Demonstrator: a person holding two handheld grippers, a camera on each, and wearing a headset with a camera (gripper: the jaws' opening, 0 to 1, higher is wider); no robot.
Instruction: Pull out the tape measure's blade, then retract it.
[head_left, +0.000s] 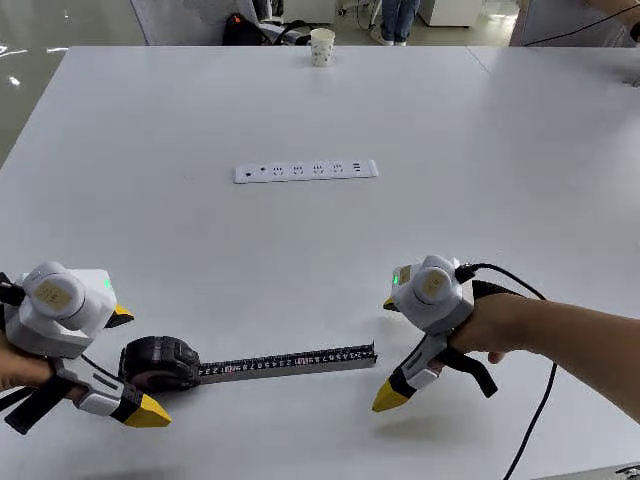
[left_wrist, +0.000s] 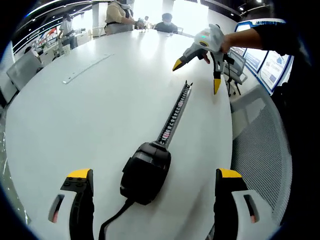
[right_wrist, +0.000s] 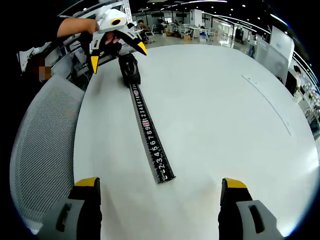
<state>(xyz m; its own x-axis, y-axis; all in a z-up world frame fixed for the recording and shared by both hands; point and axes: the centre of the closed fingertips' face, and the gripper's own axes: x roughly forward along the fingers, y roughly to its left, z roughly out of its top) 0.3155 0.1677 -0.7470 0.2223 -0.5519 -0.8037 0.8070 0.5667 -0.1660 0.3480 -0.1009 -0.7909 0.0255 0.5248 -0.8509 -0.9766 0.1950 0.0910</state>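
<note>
Tape measure (head_left: 160, 362) lies on the table (head_left: 450, 150), blade (head_left: 290, 362) out. Our left gripper (head_left: 137, 365) gapes wide around the case, our right gripper (head_left: 388, 350) has its fingers (right_wrist: 86, 200) spread wide at the tip, both empty.

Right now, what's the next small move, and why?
Probably close the left claw on the case: it sits between the open jaws, ungripped. The blade lies extended on the table, and the right claw is open by its tip, so retracting comes next.

Left claw (head_left: 135, 364), right claw (head_left: 388, 350): white bodies, yellow tips, black cable (head_left: 541, 400).
</note>
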